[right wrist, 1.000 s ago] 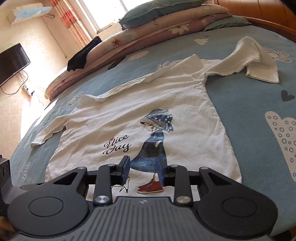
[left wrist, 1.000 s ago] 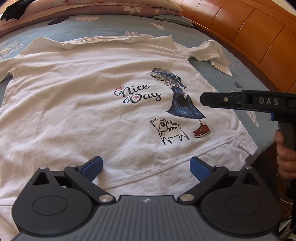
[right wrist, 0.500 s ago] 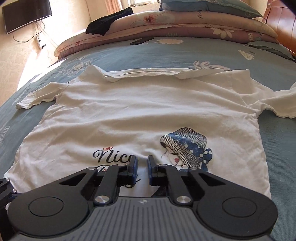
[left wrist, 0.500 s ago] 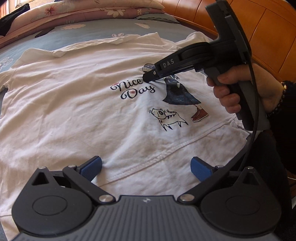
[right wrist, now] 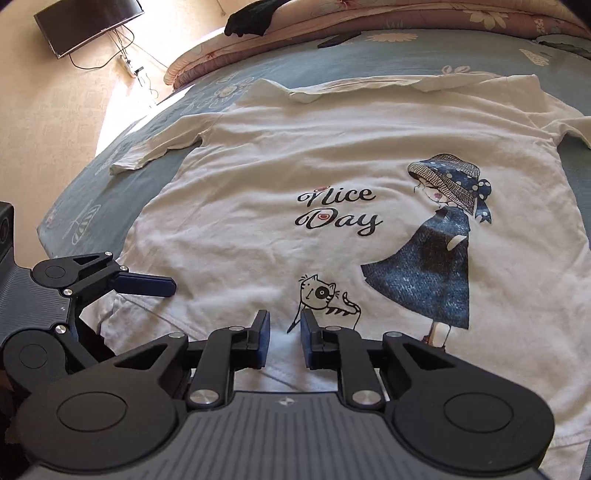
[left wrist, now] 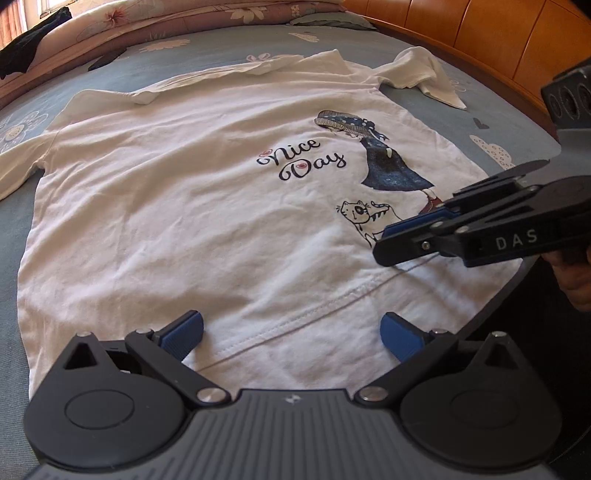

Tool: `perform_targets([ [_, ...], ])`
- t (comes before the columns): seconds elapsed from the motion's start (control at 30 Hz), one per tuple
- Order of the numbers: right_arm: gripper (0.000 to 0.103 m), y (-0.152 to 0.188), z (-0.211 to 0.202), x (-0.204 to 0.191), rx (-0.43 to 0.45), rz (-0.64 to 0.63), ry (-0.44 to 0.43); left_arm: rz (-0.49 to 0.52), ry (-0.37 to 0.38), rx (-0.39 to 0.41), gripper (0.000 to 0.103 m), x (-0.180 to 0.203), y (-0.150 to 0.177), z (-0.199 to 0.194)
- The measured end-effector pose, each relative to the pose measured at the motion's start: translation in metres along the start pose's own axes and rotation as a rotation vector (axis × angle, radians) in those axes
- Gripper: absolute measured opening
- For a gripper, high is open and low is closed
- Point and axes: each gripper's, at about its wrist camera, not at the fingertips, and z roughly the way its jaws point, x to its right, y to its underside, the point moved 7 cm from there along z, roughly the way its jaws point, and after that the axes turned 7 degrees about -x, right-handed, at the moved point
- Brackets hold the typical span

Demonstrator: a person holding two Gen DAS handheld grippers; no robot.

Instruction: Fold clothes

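Note:
A white T-shirt (left wrist: 192, 206) lies flat and face up on the blue bed sheet (left wrist: 207, 55). Its print shows "Nice Day", a girl and a cat (right wrist: 325, 295). My left gripper (left wrist: 291, 332) hangs wide open over the hem at the near left, with nothing between its jaws. In the right wrist view one of its fingers (right wrist: 147, 285) shows at the left. My right gripper (right wrist: 284, 332) (left wrist: 386, 242) is low over the hem just below the cat. Its jaws are opening from a narrow gap with no cloth pinched between them. The sleeve (left wrist: 424, 74) at the far right is rumpled.
Folded quilts and pillows (left wrist: 184, 22) are stacked at the head of the bed, with a dark garment (left wrist: 29, 59) on them. A wooden bed frame (left wrist: 480, 44) runs along the right. A small dark object (left wrist: 107, 61) lies on the sheet. A TV (right wrist: 88, 26) hangs on the wall.
My right gripper came down from above the print to just over the hem near the cat, and its jaws narrowed, then parted a little. The left gripper stayed nearly still and open.

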Motion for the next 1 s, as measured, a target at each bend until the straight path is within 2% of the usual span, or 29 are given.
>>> perform_targets([
  [0.13, 0.022, 0.02, -0.022, 0.013, 0.009, 0.055, 0.045, -0.041, 0.021, 0.018, 0.102, -0.008, -0.003, -0.007],
  [0.2, 0.028, 0.022, -0.032, 0.017, 0.025, 0.08, 0.078, -0.042, 0.023, 0.042, 0.102, -0.009, -0.01, -0.011],
  [0.23, 0.036, 0.021, -0.036, 0.018, 0.044, 0.091, 0.09, -0.044, 0.017, 0.05, 0.102, -0.009, -0.014, -0.012],
  [0.27, 0.04, 0.019, -0.039, 0.018, 0.061, 0.101, 0.1, -0.048, 0.016, 0.055, 0.102, -0.009, -0.017, -0.012],
  [0.4, 0.04, 0.009, -0.038, 0.021, 0.096, 0.154, 0.103, -0.097, 0.046, 0.025, 0.102, -0.012, -0.016, -0.001],
  [0.5, 0.041, 0.008, -0.027, 0.024, 0.067, 0.179, 0.122, -0.078, 0.058, 0.007, 0.102, -0.014, -0.009, 0.0],
  [0.57, 0.042, 0.009, -0.022, 0.026, 0.062, 0.181, 0.125, -0.076, 0.067, 0.026, 0.102, -0.023, -0.015, -0.01],
  [0.7, 0.044, 0.005, -0.028, 0.03, 0.088, 0.192, 0.119, -0.112, 0.082, 0.123, 0.102, -0.066, -0.052, -0.031],
  [0.83, 0.045, -0.005, -0.036, 0.035, 0.127, 0.196, 0.144, -0.162, 0.044, 0.216, 0.102, -0.126, -0.1, -0.024],
  [0.93, 0.045, -0.012, -0.037, 0.038, 0.141, 0.2, 0.159, -0.309, -0.044, 0.215, 0.1, -0.185, -0.119, -0.001],
  [1.0, 0.045, -0.014, -0.038, 0.041, 0.149, 0.196, 0.175, -0.416, -0.039, 0.18, 0.1, -0.216, -0.118, 0.012],
])
